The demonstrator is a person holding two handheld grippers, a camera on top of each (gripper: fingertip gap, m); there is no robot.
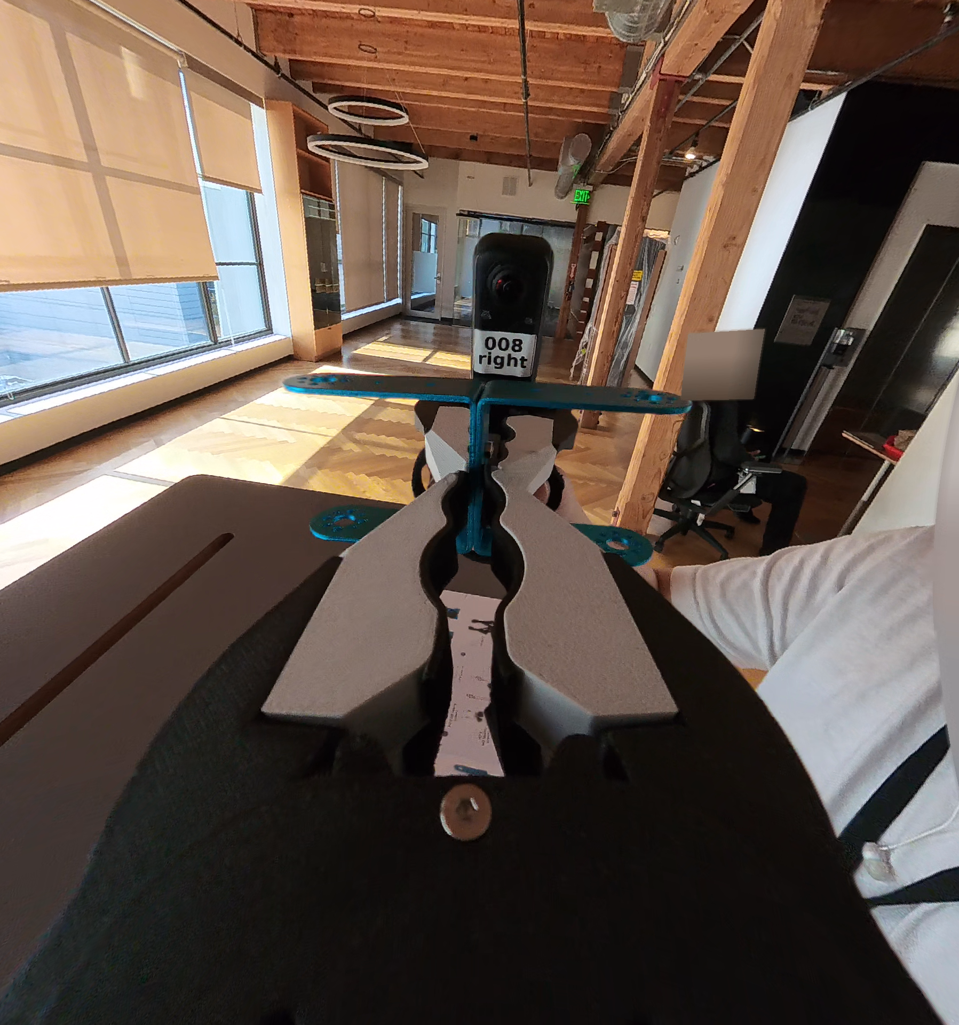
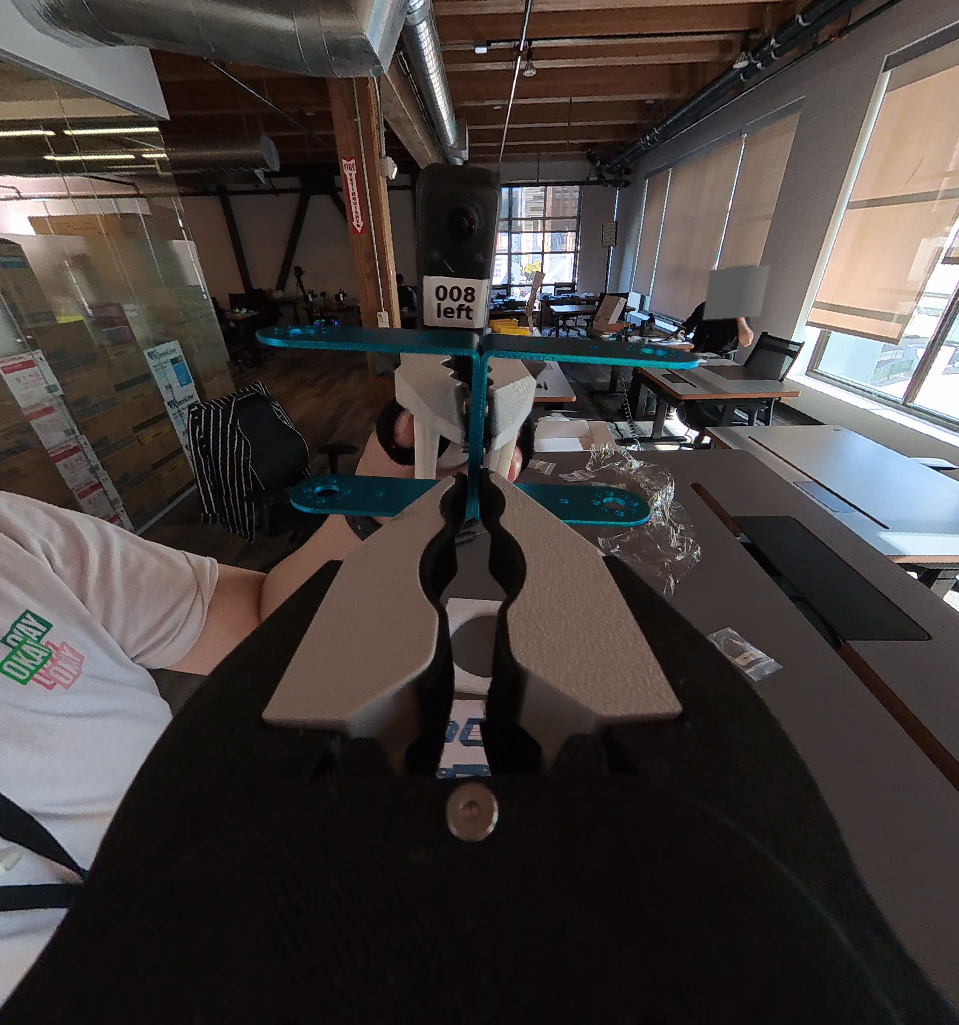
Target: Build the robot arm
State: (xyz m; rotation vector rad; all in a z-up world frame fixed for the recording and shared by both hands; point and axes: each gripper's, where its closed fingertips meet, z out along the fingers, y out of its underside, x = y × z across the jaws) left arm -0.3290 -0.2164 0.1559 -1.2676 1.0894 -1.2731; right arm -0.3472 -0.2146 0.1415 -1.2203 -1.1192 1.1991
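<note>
Two blue metal U-brackets [image 1: 577, 400] stand back to back as one piece, their flat webs pressed together and their holed flanges spreading left and right at top and bottom. My left gripper [image 1: 472, 485] is shut on the joined webs from the near side, above a dark desk [image 1: 133, 582]. My right gripper [image 2: 474, 483] is shut on the same webs of the brackets [image 2: 577, 350] from the opposite side. Each view shows the other gripper's grey fingers [image 1: 445, 444] [image 2: 430, 399] clamped on the webs, facing the camera.
A printed paper sheet [image 1: 471, 665] and a white card with a round hole [image 2: 474, 638] lie on the desk below. Crumpled clear wrap [image 2: 643, 499], a small plastic bag [image 2: 743, 657] and a black mat [image 2: 826, 571] lie on the desk. A wooden post [image 1: 704, 277] and an office chair [image 1: 710, 482] stand beyond. Left and right tips are no more than a few centimetres apart.
</note>
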